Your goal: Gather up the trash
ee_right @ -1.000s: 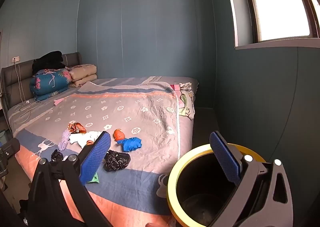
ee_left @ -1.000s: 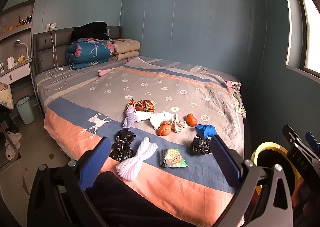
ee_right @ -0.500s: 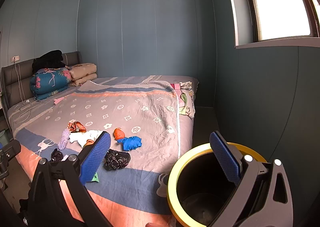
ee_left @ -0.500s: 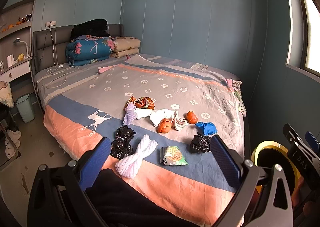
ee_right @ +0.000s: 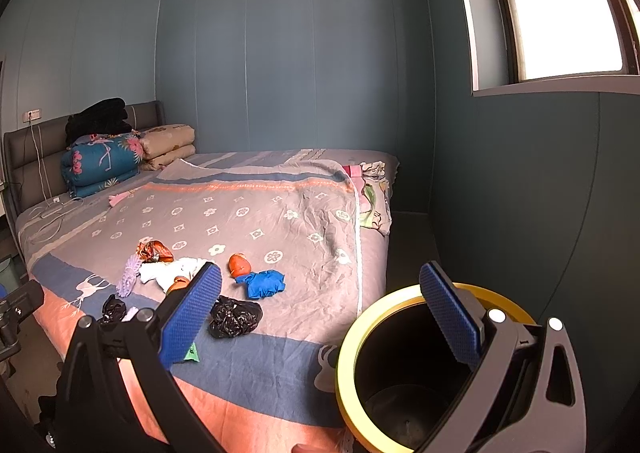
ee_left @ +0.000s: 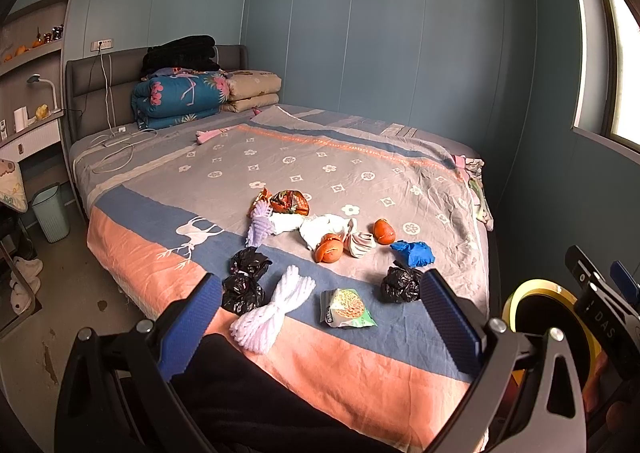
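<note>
Left tool (ee_left: 320, 317) and right tool (ee_right: 320, 305): fingers apart, empty. Trash (ee_left: 348, 309) lies on bed (ee_left: 360, 365); bin (ee_right: 360, 337) beside it.

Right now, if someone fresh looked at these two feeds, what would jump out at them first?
A scatter of litter on the bed: black bags, orange peels, a snack packet, a blue wad and white tissue, bunched near the foot. Next, the yellow-rimmed bin beside the bed's corner, apparently empty. Both the left gripper and right gripper have jaws open, holding nothing.
</note>
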A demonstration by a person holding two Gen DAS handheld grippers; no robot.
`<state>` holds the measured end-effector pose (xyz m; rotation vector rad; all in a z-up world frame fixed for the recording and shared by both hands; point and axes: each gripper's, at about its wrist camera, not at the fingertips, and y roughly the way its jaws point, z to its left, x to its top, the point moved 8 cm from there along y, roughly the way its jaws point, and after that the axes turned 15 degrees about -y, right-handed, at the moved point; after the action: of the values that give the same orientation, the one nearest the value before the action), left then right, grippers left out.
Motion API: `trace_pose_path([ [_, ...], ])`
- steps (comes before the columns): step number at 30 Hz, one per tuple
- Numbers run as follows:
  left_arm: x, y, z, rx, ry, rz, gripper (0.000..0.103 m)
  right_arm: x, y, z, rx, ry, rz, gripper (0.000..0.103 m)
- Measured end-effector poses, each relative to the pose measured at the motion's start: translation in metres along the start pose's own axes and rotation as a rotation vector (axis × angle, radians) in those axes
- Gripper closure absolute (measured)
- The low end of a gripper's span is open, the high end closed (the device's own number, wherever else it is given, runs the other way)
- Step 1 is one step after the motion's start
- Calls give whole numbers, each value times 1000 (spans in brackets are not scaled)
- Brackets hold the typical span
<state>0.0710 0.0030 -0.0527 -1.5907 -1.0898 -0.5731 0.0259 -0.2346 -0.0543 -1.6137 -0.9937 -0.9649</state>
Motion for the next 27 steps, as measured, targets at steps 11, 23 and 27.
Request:
trace_pose_path([
  [11,0,0,0,1,0,1,7,0,0,-1,-1,2,3,8],
  [23,-1,1,0,1,0,2,7,0,1,-1,-1,0,3,8],
  [27,-1,2,0,1,0,2,7,0,1,-1,-1,1,4,8],
])
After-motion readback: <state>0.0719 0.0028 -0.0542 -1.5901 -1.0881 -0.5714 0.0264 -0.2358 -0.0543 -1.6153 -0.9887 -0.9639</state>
